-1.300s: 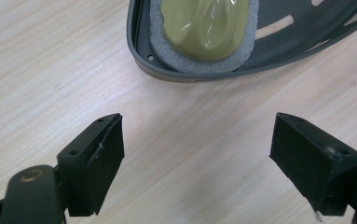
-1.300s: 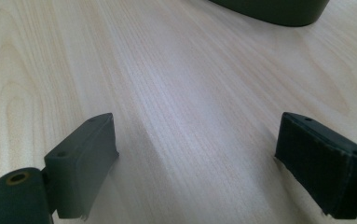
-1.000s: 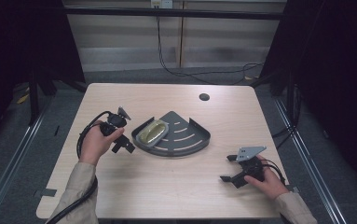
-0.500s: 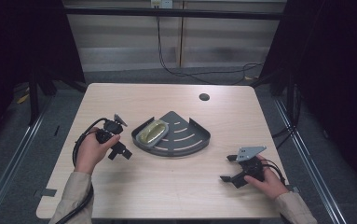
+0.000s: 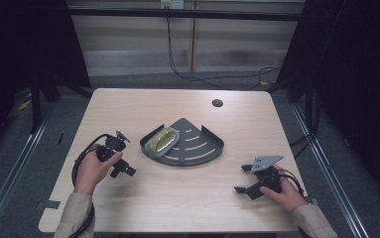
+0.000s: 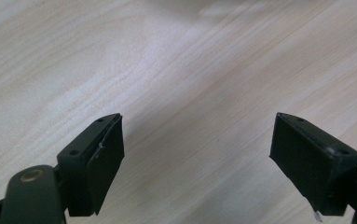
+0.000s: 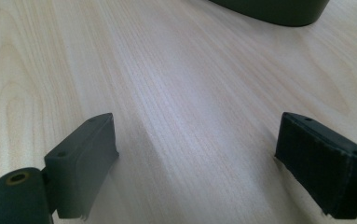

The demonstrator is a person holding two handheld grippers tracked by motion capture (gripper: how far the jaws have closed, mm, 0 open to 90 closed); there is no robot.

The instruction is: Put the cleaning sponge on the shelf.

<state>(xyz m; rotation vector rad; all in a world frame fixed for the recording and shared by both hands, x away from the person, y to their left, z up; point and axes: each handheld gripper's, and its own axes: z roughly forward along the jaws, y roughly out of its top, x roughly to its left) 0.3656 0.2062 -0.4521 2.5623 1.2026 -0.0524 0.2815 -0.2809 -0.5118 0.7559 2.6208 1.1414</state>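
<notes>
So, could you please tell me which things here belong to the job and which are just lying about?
Part of the job:
- dark corner tray
- yellowish sponge lying in the tray
- left tool, open, beside the tray
- right tool, open, resting on the table

Just lying about:
- round hole in the table
- black cables on the floor behind

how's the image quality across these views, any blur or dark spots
High view: table evenly lit, surroundings fall to near black, tray sharp. Left gripper view: wood grain softens toward the top, with a pale glare patch; left claw crisp. Right gripper view: right claw sharp, tray rim blurred.
</notes>
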